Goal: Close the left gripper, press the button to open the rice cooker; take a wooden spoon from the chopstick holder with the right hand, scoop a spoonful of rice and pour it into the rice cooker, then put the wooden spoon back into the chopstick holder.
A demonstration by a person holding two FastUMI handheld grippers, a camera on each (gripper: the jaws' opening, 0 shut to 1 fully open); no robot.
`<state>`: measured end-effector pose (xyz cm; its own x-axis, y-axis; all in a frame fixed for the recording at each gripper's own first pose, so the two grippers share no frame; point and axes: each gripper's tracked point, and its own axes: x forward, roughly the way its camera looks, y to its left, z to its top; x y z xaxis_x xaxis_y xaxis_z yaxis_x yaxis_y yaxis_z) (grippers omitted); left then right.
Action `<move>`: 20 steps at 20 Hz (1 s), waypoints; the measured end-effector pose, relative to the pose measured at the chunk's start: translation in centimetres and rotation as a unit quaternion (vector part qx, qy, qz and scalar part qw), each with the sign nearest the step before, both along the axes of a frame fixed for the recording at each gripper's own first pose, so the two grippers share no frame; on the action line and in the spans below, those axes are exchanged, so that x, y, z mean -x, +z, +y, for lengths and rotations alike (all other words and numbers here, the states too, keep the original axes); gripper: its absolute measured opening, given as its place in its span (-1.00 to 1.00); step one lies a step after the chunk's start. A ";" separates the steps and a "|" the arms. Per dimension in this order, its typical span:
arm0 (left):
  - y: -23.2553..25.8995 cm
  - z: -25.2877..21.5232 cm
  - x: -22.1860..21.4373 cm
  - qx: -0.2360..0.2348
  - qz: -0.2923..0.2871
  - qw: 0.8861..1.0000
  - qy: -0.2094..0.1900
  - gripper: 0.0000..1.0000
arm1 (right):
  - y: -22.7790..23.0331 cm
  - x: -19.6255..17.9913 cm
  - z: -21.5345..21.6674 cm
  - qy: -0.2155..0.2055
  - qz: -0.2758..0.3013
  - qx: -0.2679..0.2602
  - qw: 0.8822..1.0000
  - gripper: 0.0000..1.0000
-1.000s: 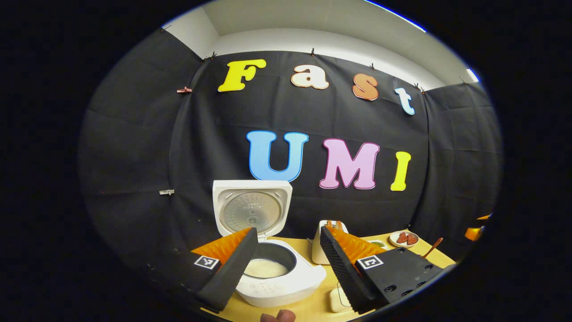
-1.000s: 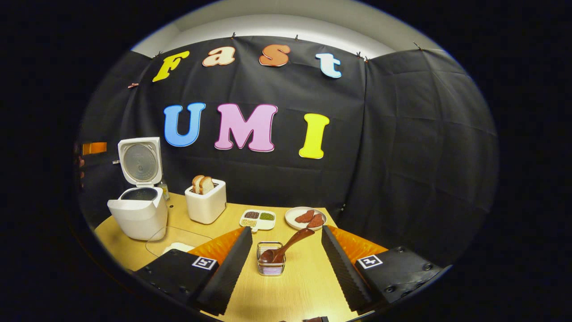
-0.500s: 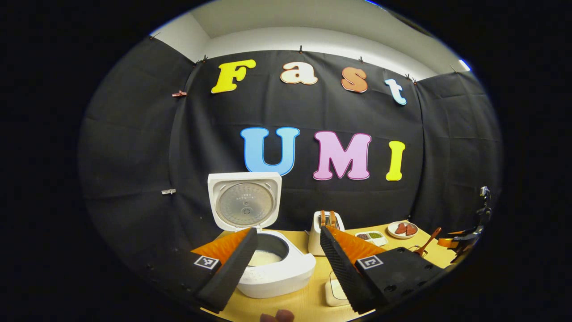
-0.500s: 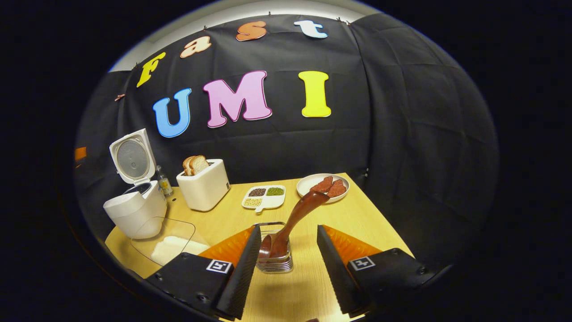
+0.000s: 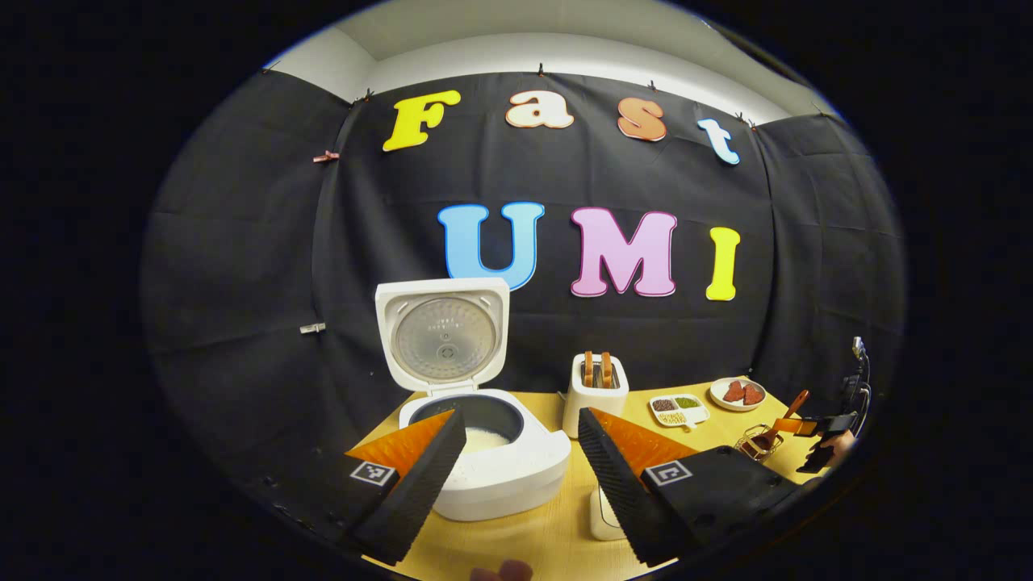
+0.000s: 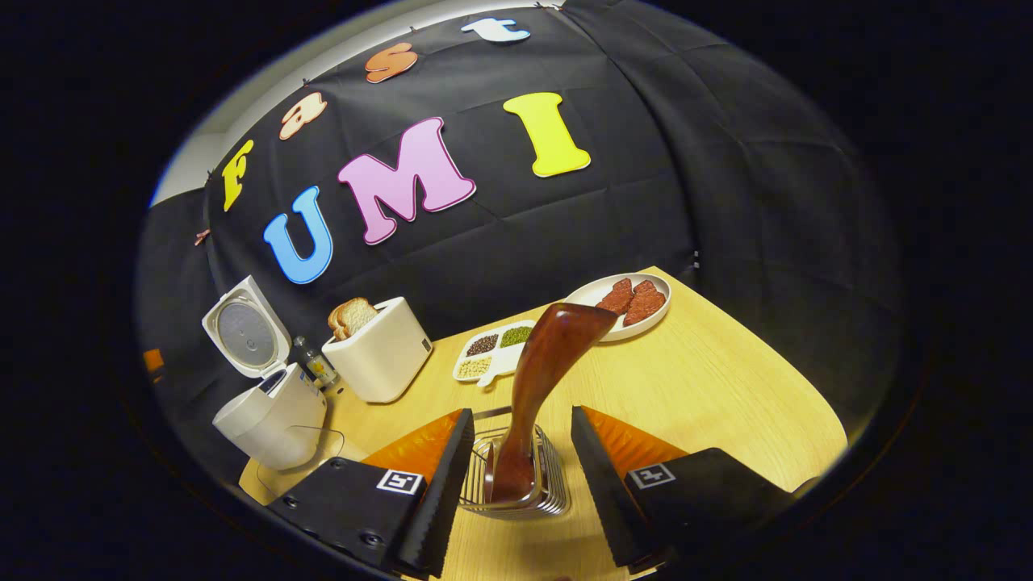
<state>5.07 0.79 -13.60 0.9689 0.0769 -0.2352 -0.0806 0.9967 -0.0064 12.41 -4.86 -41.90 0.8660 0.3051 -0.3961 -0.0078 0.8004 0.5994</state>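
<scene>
The white rice cooker point(image 5: 500, 476) stands open with its lid point(image 5: 442, 339) upright and white rice inside the pot. My left gripper point(image 5: 520, 420) hangs open just in front of it, holding nothing. In the right gripper view the cooker point(image 6: 270, 407) is at far left. The dark wooden spoon point(image 6: 549, 363) stands bowl-down in the wire chopstick holder point(image 6: 520, 488), its handle leaning up and away. My right gripper point(image 6: 520, 420) is open, with its fingers on either side of the spoon and holder and a gap on both sides. The spoon point(image 5: 787, 407) and holder point(image 5: 757, 442) also appear far right in the left gripper view.
A white toaster point(image 6: 379, 355) with bread stands beside the cooker. A divided tray of grains point(image 6: 492, 351) and a plate of reddish pieces point(image 6: 621, 303) lie behind the holder. A clear container with rice point(image 6: 311, 440) sits in front of the cooker, and a small bottle point(image 6: 311, 367) behind it.
My right gripper has dropped and closed in on the holder, so the spoon now stands between its fingers. My left gripper has drawn back from the open cooker.
</scene>
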 end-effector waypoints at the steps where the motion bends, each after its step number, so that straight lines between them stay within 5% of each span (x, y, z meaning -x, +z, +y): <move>1: -0.8 0.4 0.2 0.003 0.011 1.000 0.008 0.93 | -0.2 -0.4 0.2 0.002 0.000 -0.001 1.000 0.54; 2: -1.4 0.8 0.5 0.008 0.019 1.000 0.015 0.93 | -0.4 -0.8 0.6 0.003 -0.002 -0.002 1.000 0.53; 4: -2.3 1.2 0.6 0.019 0.028 0.999 0.023 0.94 | -0.4 -1.2 1.1 0.008 -0.003 -0.007 1.000 -0.07; 14: -2.9 2.9 0.8 0.031 0.036 0.998 0.041 0.94 | -0.9 -0.1 3.0 0.039 -0.016 0.061 0.997 -0.09; 15: -2.8 2.9 0.7 0.029 0.036 0.998 0.039 0.94 | -0.4 0.0 2.9 0.035 -0.016 0.061 0.997 -0.40; 18: -2.5 3.1 1.0 0.025 0.036 0.998 0.038 0.94 | -0.8 -0.5 3.2 0.026 -0.001 0.050 0.998 -0.38; 20: -2.3 3.3 1.0 0.026 0.033 0.998 0.037 0.94 | -0.6 0.0 2.3 0.005 0.020 0.046 0.999 -0.55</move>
